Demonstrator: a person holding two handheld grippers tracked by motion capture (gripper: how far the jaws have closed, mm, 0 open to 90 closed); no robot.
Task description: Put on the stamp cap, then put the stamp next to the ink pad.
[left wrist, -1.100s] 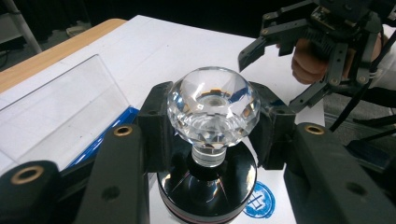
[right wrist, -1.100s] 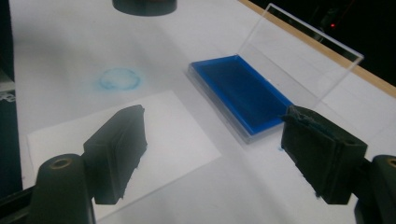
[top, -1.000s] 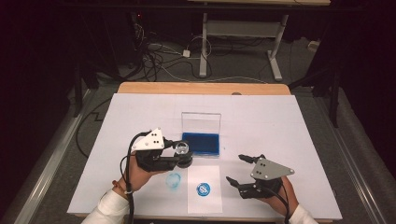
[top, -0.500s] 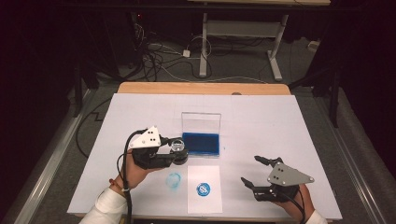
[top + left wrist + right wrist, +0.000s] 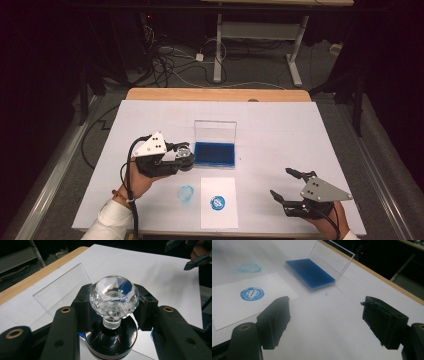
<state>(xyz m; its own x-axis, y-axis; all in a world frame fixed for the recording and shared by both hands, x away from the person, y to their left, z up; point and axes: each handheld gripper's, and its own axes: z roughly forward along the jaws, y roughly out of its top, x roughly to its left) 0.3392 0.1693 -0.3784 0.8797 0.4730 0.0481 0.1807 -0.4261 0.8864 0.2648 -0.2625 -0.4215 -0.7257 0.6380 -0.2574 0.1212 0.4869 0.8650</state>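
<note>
crystal-knobbed stamp clamped in left tongs; right tongs gape wide, empty.

No readable text; the paper sheet bears only a blue emblem.

Bright lit table, dark surroundings, soft focus, glare on glass
</note>
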